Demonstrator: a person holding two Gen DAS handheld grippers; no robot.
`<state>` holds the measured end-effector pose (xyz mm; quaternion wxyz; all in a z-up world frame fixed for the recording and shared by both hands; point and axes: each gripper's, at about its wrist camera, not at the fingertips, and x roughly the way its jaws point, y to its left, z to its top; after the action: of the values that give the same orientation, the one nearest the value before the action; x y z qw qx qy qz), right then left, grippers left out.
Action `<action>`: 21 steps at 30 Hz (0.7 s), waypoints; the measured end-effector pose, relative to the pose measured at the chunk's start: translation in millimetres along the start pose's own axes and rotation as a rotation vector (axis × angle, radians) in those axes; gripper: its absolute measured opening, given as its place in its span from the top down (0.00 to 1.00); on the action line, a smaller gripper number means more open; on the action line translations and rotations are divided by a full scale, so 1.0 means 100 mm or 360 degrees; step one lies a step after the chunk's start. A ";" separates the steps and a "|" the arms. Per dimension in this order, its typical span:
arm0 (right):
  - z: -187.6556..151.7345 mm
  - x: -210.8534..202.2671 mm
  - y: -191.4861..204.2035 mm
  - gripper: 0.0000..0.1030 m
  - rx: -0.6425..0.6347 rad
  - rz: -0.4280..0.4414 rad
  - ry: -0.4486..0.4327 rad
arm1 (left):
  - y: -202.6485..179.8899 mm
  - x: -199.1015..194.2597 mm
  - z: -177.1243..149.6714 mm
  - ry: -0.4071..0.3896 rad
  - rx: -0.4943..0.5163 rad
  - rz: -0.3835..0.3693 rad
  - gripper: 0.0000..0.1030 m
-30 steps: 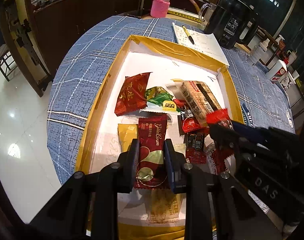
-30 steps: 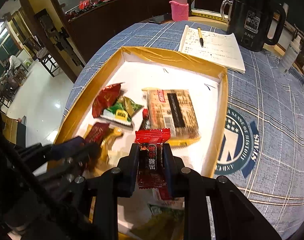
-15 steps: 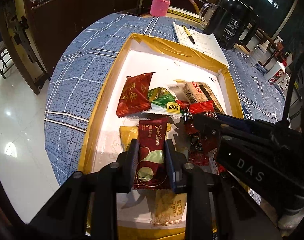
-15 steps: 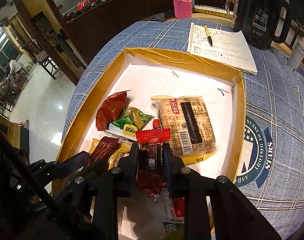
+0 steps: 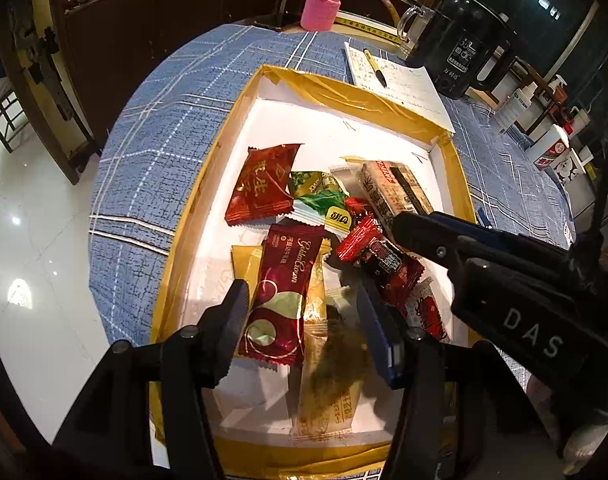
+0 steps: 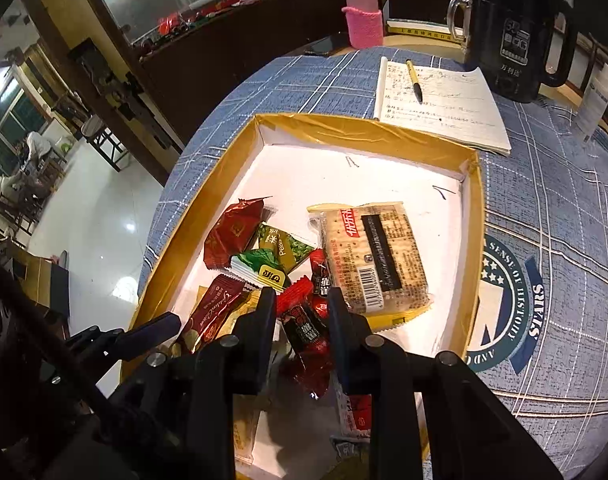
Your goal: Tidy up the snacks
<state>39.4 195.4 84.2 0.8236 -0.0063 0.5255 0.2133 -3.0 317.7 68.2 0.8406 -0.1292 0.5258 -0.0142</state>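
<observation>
Left wrist view: your left gripper point(image 5: 300, 300) gapes around the dark-red foil wafer packet point(image 5: 286, 296); your right gripper point(image 6: 298, 312), narrowly parted, straddles a small red candy wrapper point(image 6: 304, 332); all visible snacks lie inside the gold-rimmed white tray point(image 5: 344, 92), unsorted.

Kettle point(image 6: 516, 28) top cut off

"Golden Crown" in gold script is printed lengthwise on the dark red wrapper point(image 5: 285, 292) lying between the fingers of the left tool. "DAS" is marked in pale letters on the black body of the right tool point(image 5: 532, 330), at 3 o'clock of that wrapper. "Peas" is read on the green packet point(image 6: 282, 250). On the round emblem point(image 6: 508, 300) of the bench cloth, "SENSE OF HISTORY", "STARS" and "AND" are legible.
</observation>
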 end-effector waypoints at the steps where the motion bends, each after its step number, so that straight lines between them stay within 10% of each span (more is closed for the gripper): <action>1: -0.01 -0.02 -0.01 0.75 0.0003 0.0004 -0.0007 | -0.01 -0.01 0.00 -0.0005 -0.0001 0.0004 0.44; 21: -0.63 -0.80 -0.82 0.73 0.0122 0.0128 -0.0134 | -1.14 -0.43 -0.47 -0.0102 0.0123 0.0201 0.39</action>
<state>-13.9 78.9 108.3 0.8355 0.0552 0.4979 0.2259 -50.7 204.7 113.2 0.8607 -0.0635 0.5047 0.0227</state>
